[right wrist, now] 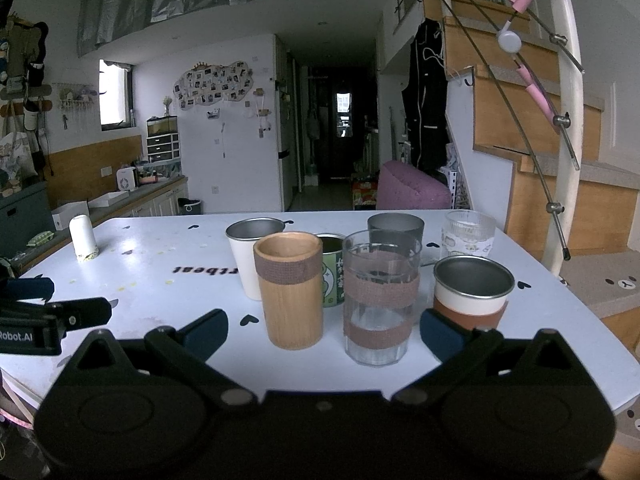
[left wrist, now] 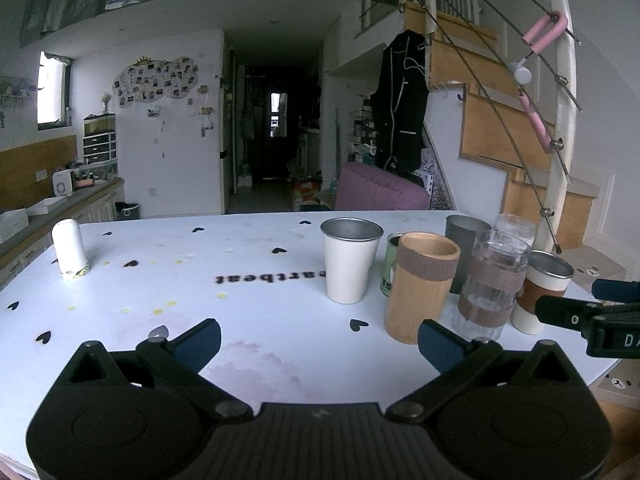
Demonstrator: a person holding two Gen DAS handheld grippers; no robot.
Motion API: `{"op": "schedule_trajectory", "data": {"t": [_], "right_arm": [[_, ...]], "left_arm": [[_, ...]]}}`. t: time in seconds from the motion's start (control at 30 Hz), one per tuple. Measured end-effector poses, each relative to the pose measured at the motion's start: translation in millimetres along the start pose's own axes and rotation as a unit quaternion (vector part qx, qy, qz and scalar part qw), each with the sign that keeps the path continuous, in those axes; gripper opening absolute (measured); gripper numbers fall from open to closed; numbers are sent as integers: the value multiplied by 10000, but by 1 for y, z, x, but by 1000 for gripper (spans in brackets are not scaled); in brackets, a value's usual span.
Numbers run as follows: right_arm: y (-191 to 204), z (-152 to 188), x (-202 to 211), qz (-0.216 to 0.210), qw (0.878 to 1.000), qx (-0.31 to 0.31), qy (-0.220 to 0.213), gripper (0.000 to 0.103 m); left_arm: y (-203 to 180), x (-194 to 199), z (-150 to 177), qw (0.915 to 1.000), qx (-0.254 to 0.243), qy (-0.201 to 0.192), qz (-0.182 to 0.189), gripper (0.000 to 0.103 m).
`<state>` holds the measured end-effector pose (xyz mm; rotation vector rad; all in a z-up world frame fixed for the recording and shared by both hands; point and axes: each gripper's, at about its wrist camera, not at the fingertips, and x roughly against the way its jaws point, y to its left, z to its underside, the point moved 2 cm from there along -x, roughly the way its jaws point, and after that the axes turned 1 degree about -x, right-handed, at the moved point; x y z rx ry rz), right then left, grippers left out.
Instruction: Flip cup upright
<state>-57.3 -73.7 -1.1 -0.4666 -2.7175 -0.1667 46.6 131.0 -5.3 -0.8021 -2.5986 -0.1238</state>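
A small white cup [left wrist: 70,249] stands upside down at the far left of the white table [left wrist: 256,280]; it also shows in the right wrist view [right wrist: 82,238]. Several cups stand upright in a cluster at the right: a white metal cup [left wrist: 349,260], a wooden cup [left wrist: 421,285], a clear glass with brown bands [left wrist: 491,284], and a white cup with a brown sleeve [left wrist: 541,290]. My left gripper [left wrist: 319,347] is open and empty above the near table edge. My right gripper [right wrist: 323,335] is open and empty, just in front of the wooden cup [right wrist: 289,289] and the glass [right wrist: 379,296].
A green printed can [right wrist: 333,272], a dark grey cup [right wrist: 395,232] and a ribbed glass [right wrist: 468,233] stand behind the cluster. A staircase with a white railing [right wrist: 568,128] rises at the right. A kitchen counter [right wrist: 132,196] runs along the left.
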Motion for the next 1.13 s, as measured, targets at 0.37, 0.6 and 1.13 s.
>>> {"op": "schedule_trajectory", "data": {"t": [0.37,0.6,1.13], "right_arm": [[1,0,1,-2,10000,8,-10,103],[1,-1,2,0,10000,15,-18,103],[1,-1,2,2,10000,14,-20,103]], "left_arm": [[0,0,0,10000,-6,-2,2,103],[0,0,0,10000,-6,1,0,103],[-1,0,0,10000,-13,1,-5,103]]}}
